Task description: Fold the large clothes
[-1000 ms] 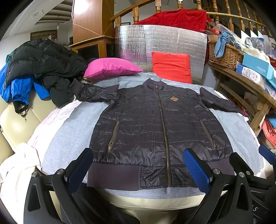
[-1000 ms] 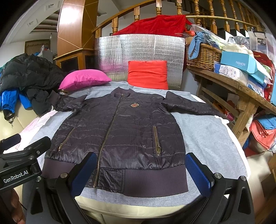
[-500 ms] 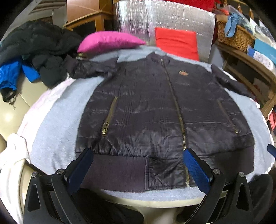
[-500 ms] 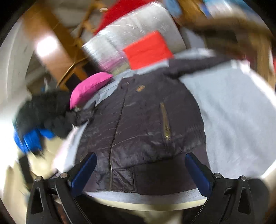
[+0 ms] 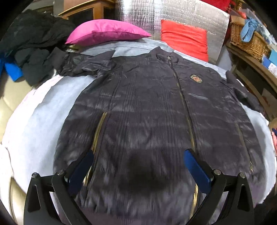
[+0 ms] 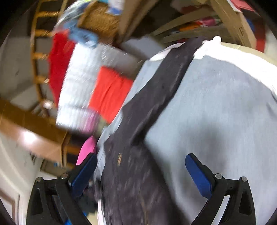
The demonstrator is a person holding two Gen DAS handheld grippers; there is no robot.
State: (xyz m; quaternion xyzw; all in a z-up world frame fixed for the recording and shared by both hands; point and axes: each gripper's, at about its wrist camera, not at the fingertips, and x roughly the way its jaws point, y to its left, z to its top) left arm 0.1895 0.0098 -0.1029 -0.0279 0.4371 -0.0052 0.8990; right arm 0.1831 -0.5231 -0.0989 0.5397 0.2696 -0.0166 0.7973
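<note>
A dark quilted jacket lies zipped and flat, front up, on a grey sheet, sleeves spread to both sides. My left gripper hovers open over the lower front of the jacket, holding nothing. In the tilted, blurred right wrist view, the jacket's right sleeve stretches away across the grey sheet. My right gripper is open above the jacket's shoulder area, near where that sleeve starts, with nothing between its fingers.
A pink cushion and a red cushion lie behind the collar against a silver foil panel. Dark and blue coats pile at the left. A wooden shelf with a wicker basket stands at the right.
My left gripper has moved forward from beyond the hem to over the jacket's lower front. My right gripper has swung right and rolled, now above the right sleeve side.
</note>
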